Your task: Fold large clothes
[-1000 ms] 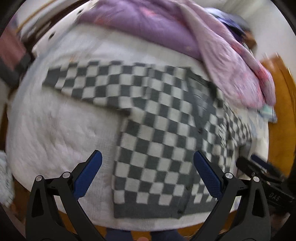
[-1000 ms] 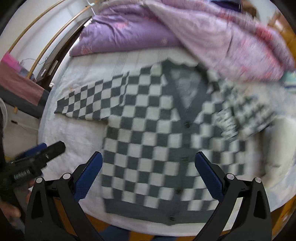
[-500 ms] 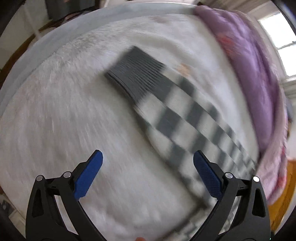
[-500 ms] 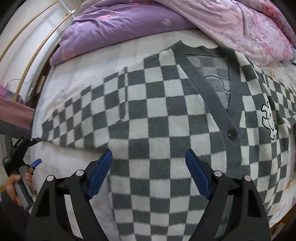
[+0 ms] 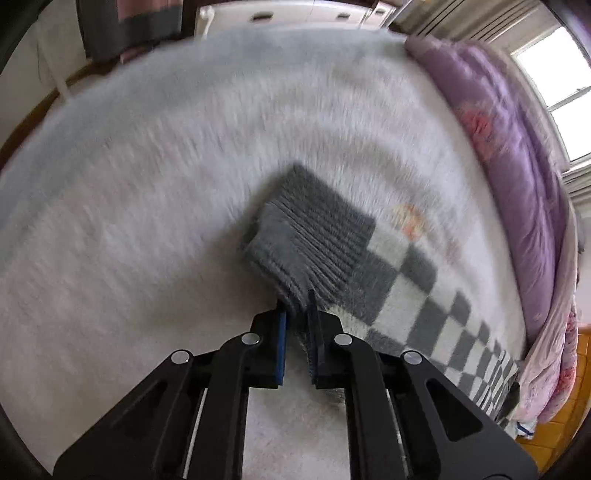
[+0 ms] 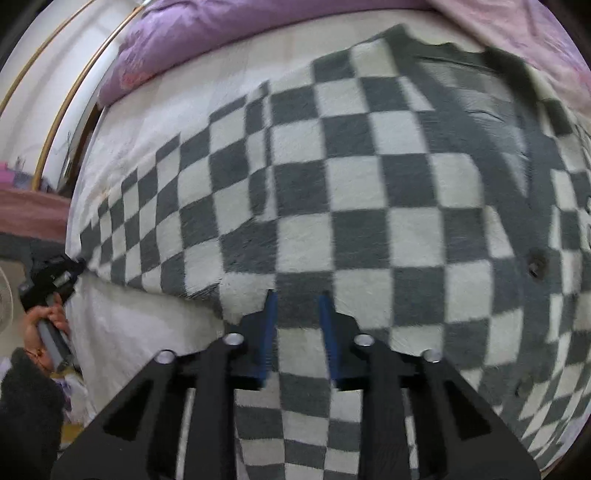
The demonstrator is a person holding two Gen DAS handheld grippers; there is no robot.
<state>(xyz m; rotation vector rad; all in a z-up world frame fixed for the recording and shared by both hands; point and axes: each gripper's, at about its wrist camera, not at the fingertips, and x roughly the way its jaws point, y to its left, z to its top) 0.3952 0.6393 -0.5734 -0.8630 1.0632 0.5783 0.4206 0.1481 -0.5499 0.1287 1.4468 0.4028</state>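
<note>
A grey and white checkered cardigan (image 6: 369, 192) lies spread on the white bed, front up, buttons at the right. My left gripper (image 5: 297, 308) is shut on the grey ribbed cuff (image 5: 314, 236) of its left sleeve, which runs off to the right in the left wrist view. In the right wrist view the left gripper (image 6: 55, 275) shows at the sleeve's far left end. My right gripper (image 6: 297, 306) is nearly shut on the cardigan's body near the underarm, with fabric between its blue pads.
A purple quilt (image 6: 207, 40) and a pink quilt (image 6: 517, 26) are bunched along the far side of the white bed (image 5: 147, 184). A window (image 5: 554, 74) stands beyond. Dark furniture (image 5: 129, 26) is past the bed's edge.
Both grippers went from wide open to closed. The left moved onto the sleeve cuff and pinched it. The right moved down onto the cardigan near the underarm.
</note>
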